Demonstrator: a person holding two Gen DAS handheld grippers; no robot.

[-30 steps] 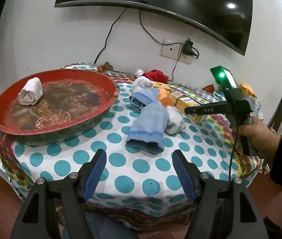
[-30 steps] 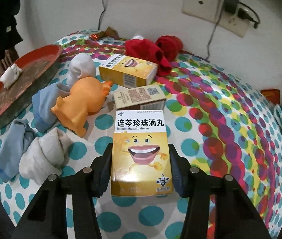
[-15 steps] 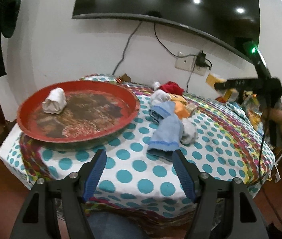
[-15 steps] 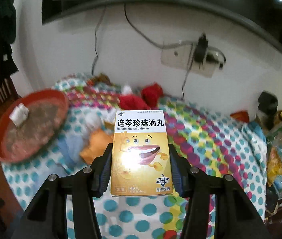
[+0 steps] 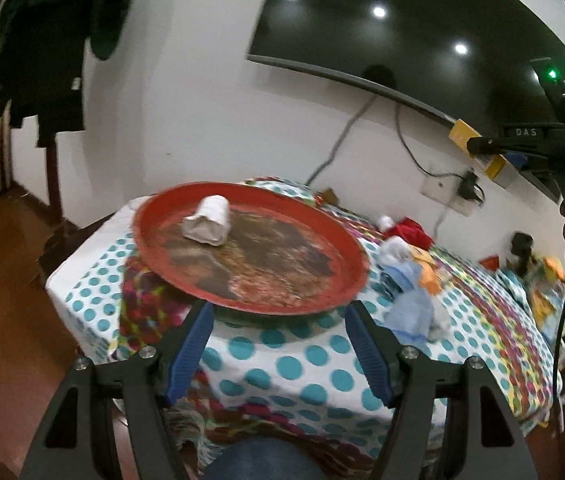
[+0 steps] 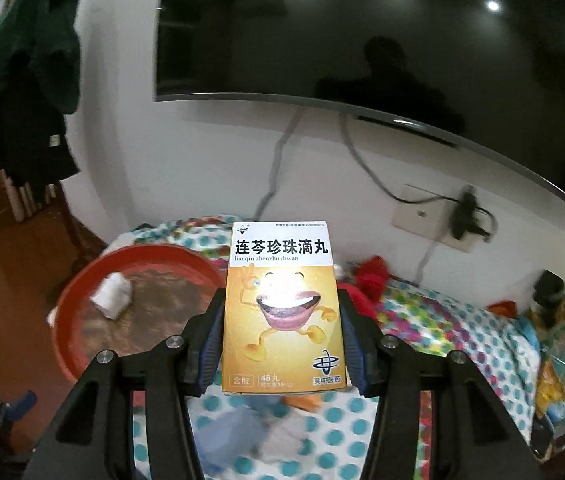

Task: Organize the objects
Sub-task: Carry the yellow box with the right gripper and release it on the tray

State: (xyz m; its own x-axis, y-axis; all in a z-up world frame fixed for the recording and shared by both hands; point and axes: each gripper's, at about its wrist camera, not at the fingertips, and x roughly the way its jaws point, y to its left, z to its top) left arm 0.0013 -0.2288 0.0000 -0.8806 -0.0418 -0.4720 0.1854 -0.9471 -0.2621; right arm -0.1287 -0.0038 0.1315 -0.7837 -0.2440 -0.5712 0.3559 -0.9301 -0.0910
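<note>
Right hand-held gripper (image 6: 282, 340) clamps the yellow box (image 6: 282, 308); left hand-held gripper (image 5: 280, 344) gapes empty.

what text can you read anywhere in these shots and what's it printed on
"连芩珍珠滴丸": title on the yellow medicine box clamped in the right gripper.
"lianqin zhenzhu diwan": line under that title.
"含服" and "48丸": bottom of the box front.
"吴中医药": under the logo at the box's lower right.
"DAS": on the right gripper's black body, seen from the left wrist view.
Small print along the box's top edge and below "48丸": too small to read.
</note>
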